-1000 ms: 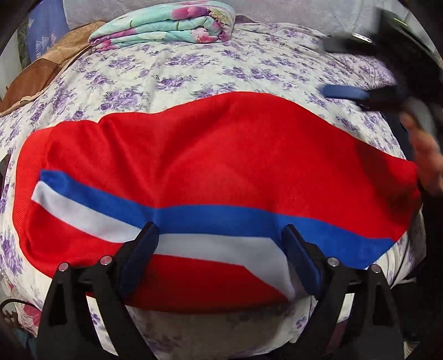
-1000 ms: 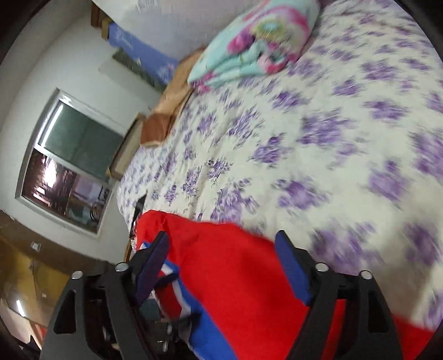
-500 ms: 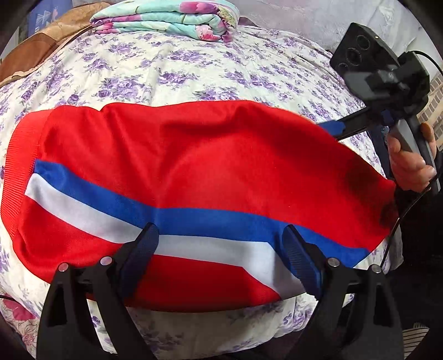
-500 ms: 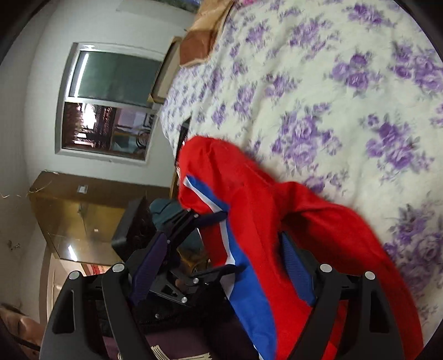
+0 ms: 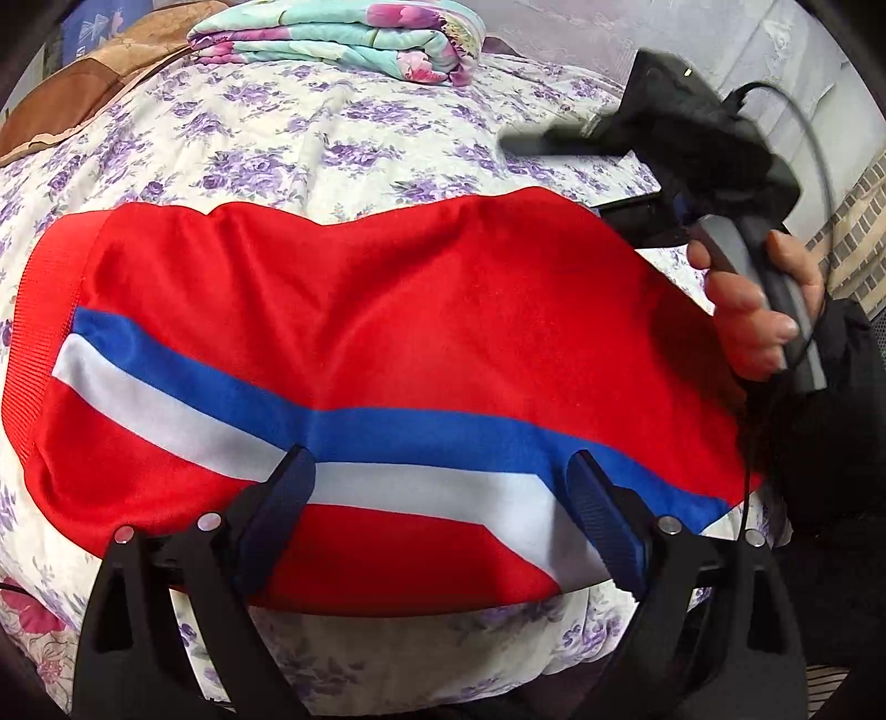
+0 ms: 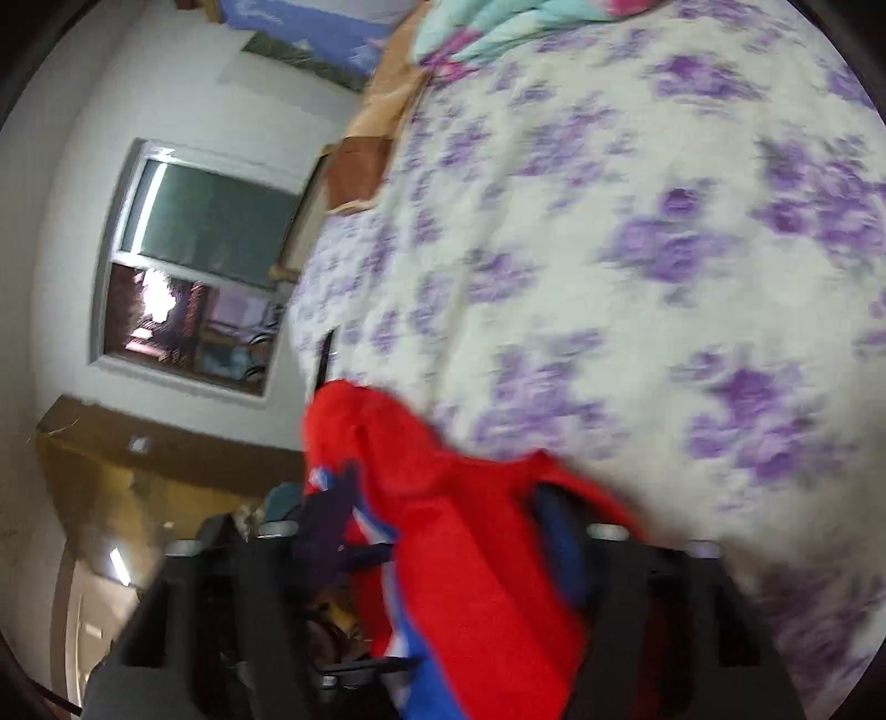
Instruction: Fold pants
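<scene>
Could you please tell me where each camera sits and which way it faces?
Left wrist: on the left hand-held gripper, open, facing across the red pants on the floral bed; the right hand shows.
Right wrist: on the right hand-held gripper, tilted sideways toward a window; blurred.
Shared: pants, bed, folded blanket.

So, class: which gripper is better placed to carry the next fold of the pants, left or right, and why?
Probably right. The right gripper has red pants cloth between its fingers, though blur hides whether it is shut. The left gripper hangs open above the stripes, holding nothing.
</scene>
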A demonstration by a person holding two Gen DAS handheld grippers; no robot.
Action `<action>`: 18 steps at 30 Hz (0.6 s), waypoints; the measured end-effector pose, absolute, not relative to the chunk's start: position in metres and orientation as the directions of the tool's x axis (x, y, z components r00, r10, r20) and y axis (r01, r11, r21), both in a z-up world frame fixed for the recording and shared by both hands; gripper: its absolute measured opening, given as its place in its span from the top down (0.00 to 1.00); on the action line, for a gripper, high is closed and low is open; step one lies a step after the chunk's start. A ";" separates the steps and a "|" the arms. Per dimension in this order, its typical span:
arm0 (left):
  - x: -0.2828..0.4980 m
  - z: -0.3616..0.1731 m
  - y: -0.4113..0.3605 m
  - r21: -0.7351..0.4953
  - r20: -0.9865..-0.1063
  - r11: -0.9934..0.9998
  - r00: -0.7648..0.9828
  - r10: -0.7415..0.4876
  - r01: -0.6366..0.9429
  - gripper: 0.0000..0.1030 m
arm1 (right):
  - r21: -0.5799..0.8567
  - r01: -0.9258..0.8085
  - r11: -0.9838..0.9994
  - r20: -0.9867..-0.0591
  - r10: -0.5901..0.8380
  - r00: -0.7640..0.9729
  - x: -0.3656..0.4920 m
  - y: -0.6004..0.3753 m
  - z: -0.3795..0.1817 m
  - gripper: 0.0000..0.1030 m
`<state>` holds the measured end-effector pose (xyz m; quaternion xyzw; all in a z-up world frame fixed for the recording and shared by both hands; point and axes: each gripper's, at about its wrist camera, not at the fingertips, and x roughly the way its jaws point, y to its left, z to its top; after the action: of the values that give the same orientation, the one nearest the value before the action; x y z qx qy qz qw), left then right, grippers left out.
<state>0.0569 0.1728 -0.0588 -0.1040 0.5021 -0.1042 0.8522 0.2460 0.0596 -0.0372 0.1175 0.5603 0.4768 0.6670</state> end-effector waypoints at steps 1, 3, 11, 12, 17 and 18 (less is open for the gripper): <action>0.054 -0.058 0.173 -0.283 -0.833 0.956 0.475 -0.284 0.075 0.13 | 0.710 -0.472 0.522 -0.624 0.777 -0.081 0.252 0.051 -0.043 0.72; 0.054 -0.059 0.173 -0.283 -0.832 0.956 0.475 -0.284 0.076 0.13 | 0.702 -0.464 0.540 -0.636 0.769 -0.067 0.260 0.046 -0.047 0.87; 0.053 -0.058 0.173 -0.288 -0.831 0.955 0.478 -0.285 0.070 0.13 | 0.550 -0.483 0.681 -0.631 0.718 0.294 0.246 -0.017 0.016 0.61; 0.053 -0.058 0.173 -0.287 -0.831 0.956 0.478 -0.283 0.068 0.13 | 0.537 -0.509 0.672 -0.612 0.726 0.313 0.232 -0.024 0.026 0.58; 0.053 -0.053 0.172 -0.284 -0.829 0.958 0.489 -0.271 0.050 0.13 | 0.491 -0.581 0.649 -0.623 0.728 0.286 0.127 -0.027 0.011 0.46; 0.053 -0.054 0.170 -0.273 -0.834 0.961 0.485 -0.263 0.051 0.13 | 0.483 -0.525 0.701 -0.651 0.688 0.320 0.116 -0.033 -0.012 0.44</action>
<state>0.0534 0.1703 -0.0543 -0.1061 0.4991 -0.0919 0.8551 0.1164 -0.0332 -0.0122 0.0914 0.4457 0.3759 0.8073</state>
